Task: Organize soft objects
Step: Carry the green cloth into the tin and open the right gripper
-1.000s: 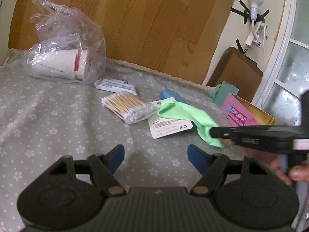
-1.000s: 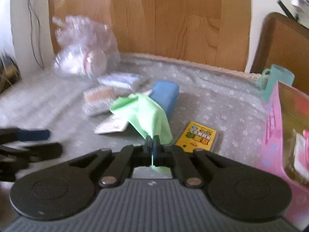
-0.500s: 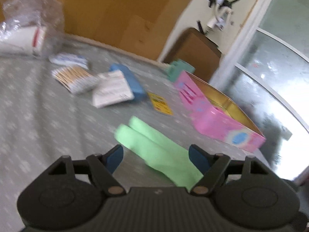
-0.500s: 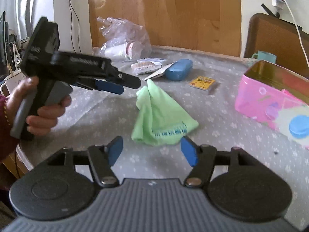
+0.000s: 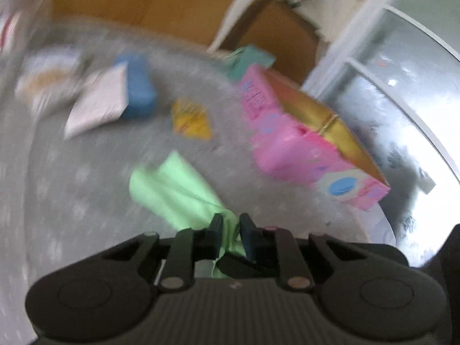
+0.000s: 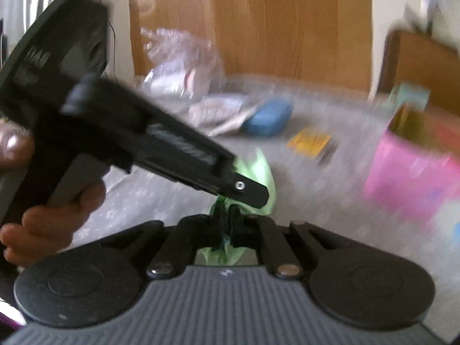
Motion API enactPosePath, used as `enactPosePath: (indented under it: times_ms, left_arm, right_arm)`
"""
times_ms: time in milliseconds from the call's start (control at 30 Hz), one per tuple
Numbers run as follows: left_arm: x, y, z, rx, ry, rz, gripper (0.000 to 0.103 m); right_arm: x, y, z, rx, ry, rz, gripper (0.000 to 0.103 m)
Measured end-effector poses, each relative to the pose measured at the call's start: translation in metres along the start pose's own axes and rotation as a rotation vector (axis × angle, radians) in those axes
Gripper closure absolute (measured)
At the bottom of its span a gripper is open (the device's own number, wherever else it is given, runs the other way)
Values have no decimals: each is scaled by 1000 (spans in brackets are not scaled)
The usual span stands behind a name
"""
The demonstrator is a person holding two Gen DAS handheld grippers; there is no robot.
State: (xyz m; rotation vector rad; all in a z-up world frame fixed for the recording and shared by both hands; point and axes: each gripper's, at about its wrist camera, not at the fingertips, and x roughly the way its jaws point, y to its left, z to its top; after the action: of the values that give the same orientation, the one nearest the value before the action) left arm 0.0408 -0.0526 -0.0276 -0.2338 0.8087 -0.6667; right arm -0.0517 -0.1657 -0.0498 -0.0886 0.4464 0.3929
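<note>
A light green cloth point(image 5: 175, 189) lies on the grey flowered tablecloth point(image 5: 86, 189) near the front edge. My left gripper point(image 5: 230, 227) is shut on its near end. The cloth also shows in the right wrist view point(image 6: 263, 172), where my right gripper point(image 6: 227, 218) is shut on another part of it. The left gripper's body point(image 6: 138, 143) crosses that view from the left and hides much of the cloth. Both views are blurred by motion.
A pink open box point(image 5: 302, 141) stands at the right, with a teal cup point(image 5: 250, 60) behind it. A blue case point(image 5: 138, 92), a white packet point(image 5: 97, 103), a yellow card point(image 5: 192, 120) and a clear plastic bag point(image 6: 181, 60) lie farther back.
Half a second ago both grippers were open with the cloth lying loose on the table. Now both have closed on the cloth, and the left gripper has moved in close to the right one.
</note>
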Motion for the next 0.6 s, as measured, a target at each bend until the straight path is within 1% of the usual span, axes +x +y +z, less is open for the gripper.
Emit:
enactPosePath:
  times_ms: [67,133,233,300,400,433,467,500,533,567,600]
  left_arm:
    - [-3,-22,15,63,-25,-31,90]
    - [-1,-46,32,110,-51,-71,90]
    - [11,-83,61,198,-88,-123,89]
    - [24,-106,79,253,-111,-154,89]
    - [54,-132,102,301,-128,-184,86]
    - [64,-136,108,310,-131,-184,86]
    - [78,-139,114,319,-134,-170,83]
    - [90,-139,117,321,-135,-153,70]
    - [104,-139,119,314,-127,-131,62]
    - [118,-136,121,304,-106,-98,46]
    - [132,-132,122,292,-82,-40,50]
  right_arm:
    - [-17,-7,6,6,-70,-36,96]
    - [-34,-20,13,12,-138,-95,96]
    - [-53,-42,22,-19,-244,-226,96]
    - [-59,-59,28,-28,-284,-301,96]
    - [-57,-97,40,9,-298,-356,96]
    - [-52,-111,43,28,-294,-365,96]
    - [-45,-125,45,48,-283,-362,94]
    - [-37,-137,47,75,-264,-359,92]
    - [-25,-150,49,102,-230,-355,88]
    - [-10,-163,49,132,-167,-347,64]
    - [2,-174,47,171,-109,-368,46]
